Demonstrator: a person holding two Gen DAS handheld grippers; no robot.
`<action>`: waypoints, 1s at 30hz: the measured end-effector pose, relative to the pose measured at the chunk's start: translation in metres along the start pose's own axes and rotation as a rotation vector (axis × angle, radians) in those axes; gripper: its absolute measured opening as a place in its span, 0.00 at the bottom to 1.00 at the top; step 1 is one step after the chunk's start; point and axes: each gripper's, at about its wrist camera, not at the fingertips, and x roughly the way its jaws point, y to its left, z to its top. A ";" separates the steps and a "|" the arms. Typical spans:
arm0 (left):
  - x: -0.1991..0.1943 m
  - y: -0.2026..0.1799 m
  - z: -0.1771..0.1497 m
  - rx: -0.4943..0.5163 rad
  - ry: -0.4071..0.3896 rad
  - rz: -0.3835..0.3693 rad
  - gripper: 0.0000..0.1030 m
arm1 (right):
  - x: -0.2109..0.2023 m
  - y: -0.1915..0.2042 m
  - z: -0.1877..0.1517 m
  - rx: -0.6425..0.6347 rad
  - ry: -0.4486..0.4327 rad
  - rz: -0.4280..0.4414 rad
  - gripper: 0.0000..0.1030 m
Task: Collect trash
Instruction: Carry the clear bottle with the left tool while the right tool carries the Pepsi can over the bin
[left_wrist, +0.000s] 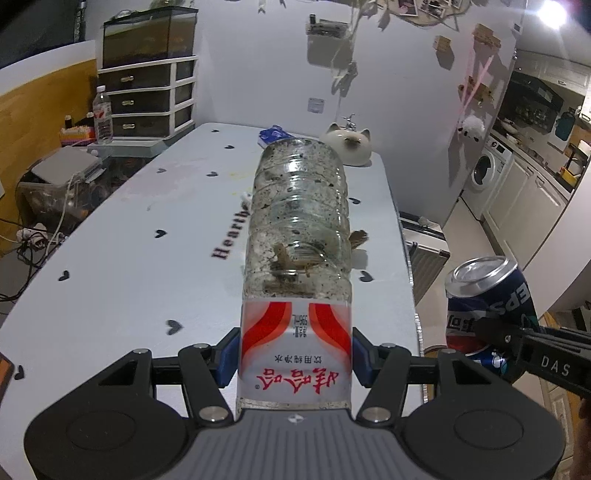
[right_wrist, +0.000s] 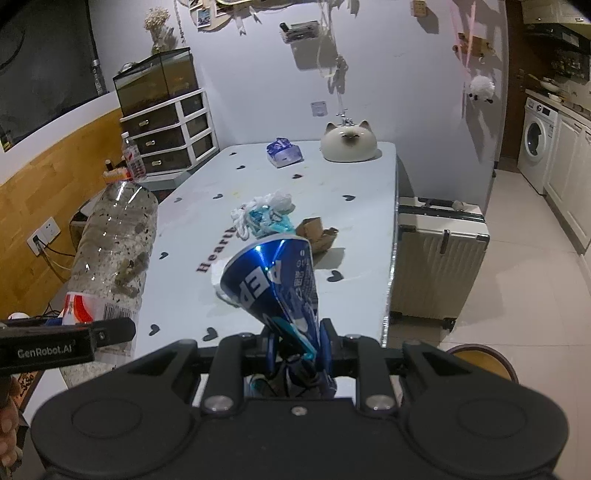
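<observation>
We hold both grippers up over the table (right_wrist: 369, 173), tipped down toward it. Our left gripper (left_wrist: 294, 356) squeezes a dirty bottle (left_wrist: 297, 236) by its label end, with blue pads on both sides, jaws about half open around it. The bottle sticks out straight ahead, away from us. Our right gripper (right_wrist: 295, 345) is pinched almost closed on a crushed blue can (right_wrist: 275, 282). The can's wide end points forward and a bit left. Ahead of the right gripper, more trash lies on the table: a plastic bag (right_wrist: 264, 214) and, just right of it, brown paper (right_wrist: 316, 230). Farther ahead sits a cat jar (right_wrist: 348, 144).
</observation>
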 end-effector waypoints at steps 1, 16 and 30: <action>0.002 -0.008 0.000 0.000 0.002 -0.003 0.58 | 0.000 -0.006 0.000 0.000 0.002 -0.001 0.23; 0.059 -0.147 0.004 -0.012 0.065 -0.003 0.58 | 0.016 -0.155 0.025 -0.006 0.054 0.007 0.23; 0.147 -0.288 -0.013 0.058 0.235 -0.083 0.58 | 0.046 -0.309 0.010 0.116 0.146 -0.061 0.23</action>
